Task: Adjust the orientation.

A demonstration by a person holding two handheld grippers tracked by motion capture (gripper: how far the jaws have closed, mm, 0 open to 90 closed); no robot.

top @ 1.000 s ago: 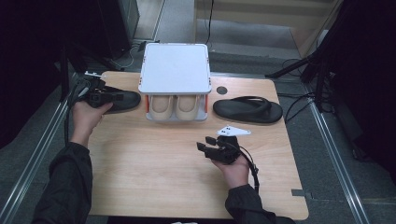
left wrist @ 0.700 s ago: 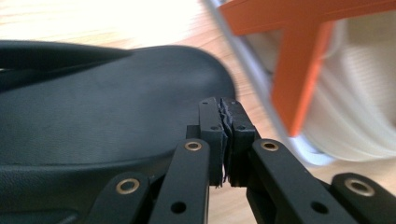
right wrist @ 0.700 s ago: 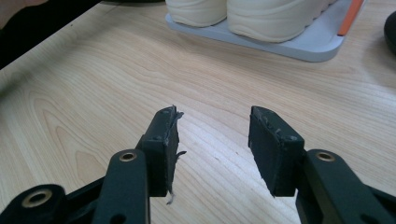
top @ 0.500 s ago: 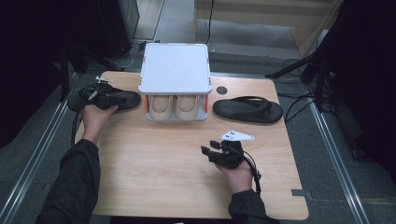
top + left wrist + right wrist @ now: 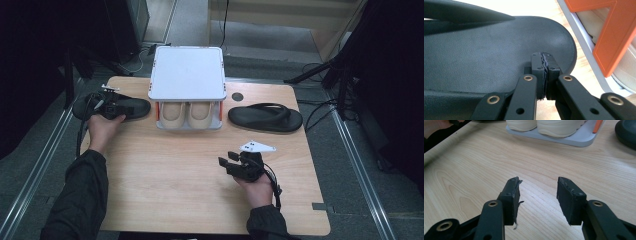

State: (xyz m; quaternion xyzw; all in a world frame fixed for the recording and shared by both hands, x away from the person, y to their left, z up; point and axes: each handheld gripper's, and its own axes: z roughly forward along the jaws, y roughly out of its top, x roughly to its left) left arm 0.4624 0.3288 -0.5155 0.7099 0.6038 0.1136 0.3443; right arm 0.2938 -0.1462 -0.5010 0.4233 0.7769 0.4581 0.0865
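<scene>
Nearest the person, the right gripper (image 5: 234, 162) sits low over bare wood at the right front of the table (image 5: 175, 190), held in the right hand (image 5: 257, 187). Its own view shows the two jaws standing well apart with nothing between them, only the pale grain of the tabletop.

Further out on the left, the left hand (image 5: 102, 131) holds the left gripper (image 5: 114, 107) at a black sandal (image 5: 112, 106) lying near the table's left edge. In the left gripper view the pads (image 5: 545, 72) are pressed tight together above the sandal's textured footbed; a thin edge may be pinched between them, but from this angle I cannot be sure.

In the middle toward the back stands a white two-level rack (image 5: 187, 75) with orange side pieces, and a pair of cream shoes (image 5: 187, 114) sits side by side on its lower shelf. To the right of the rack, well apart from the first, a second black sandal (image 5: 265, 117) lies flat on the wood.
</scene>
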